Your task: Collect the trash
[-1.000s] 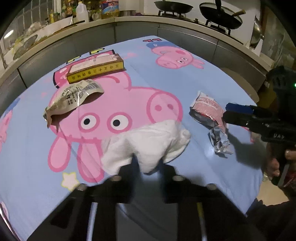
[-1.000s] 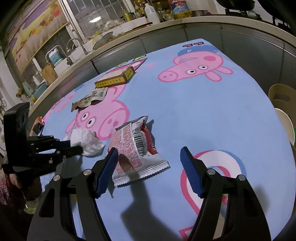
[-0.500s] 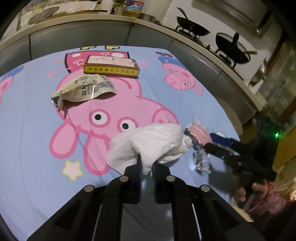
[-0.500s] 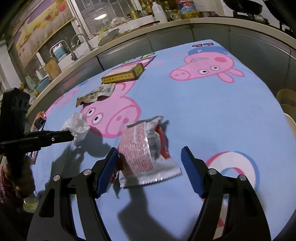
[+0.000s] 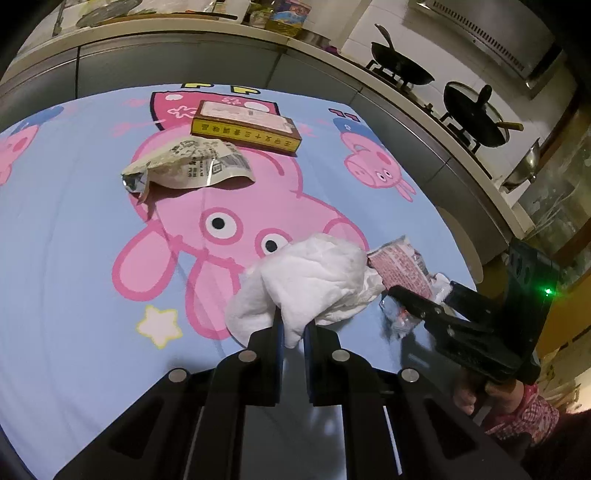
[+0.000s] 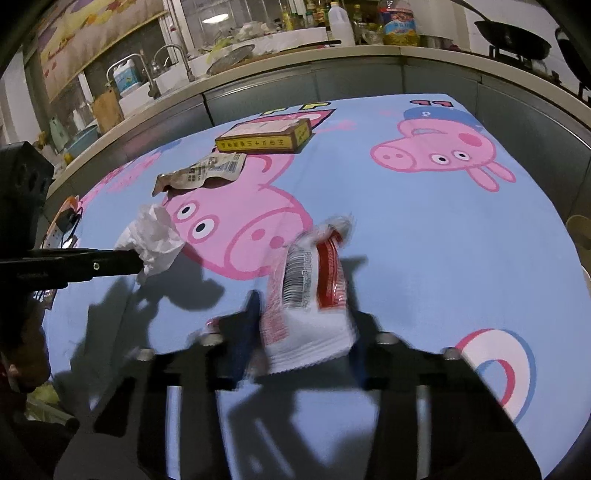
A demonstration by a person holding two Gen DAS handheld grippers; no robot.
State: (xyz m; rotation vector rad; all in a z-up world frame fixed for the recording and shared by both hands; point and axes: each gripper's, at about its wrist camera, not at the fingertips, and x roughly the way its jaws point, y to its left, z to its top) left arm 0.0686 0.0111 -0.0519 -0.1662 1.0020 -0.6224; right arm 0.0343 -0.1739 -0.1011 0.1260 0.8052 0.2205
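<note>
My left gripper [image 5: 293,328] is shut on a crumpled white tissue [image 5: 314,280] and holds it above the blue Peppa Pig cloth; the tissue also shows in the right wrist view [image 6: 155,240]. My right gripper [image 6: 303,332] has its fingers around a red and white snack wrapper [image 6: 306,291], blurred by motion; the jaws are narrower than before, and whether they grip it is unclear. The same wrapper shows in the left wrist view [image 5: 402,266]. A beige wrapper [image 5: 188,164] and a yellow flat box [image 5: 245,127] lie further back.
The table cloth [image 5: 74,258] ends at a grey kitchen counter [image 5: 184,55] with woks [image 5: 402,72] on a stove at the right. A sink and bottles [image 6: 340,22] stand behind. A small packet [image 6: 59,229] lies at the table's left edge.
My left gripper lifted the tissue off the cloth and moved it left. My right gripper moved forward over the red wrapper and its fingers closed in around it.
</note>
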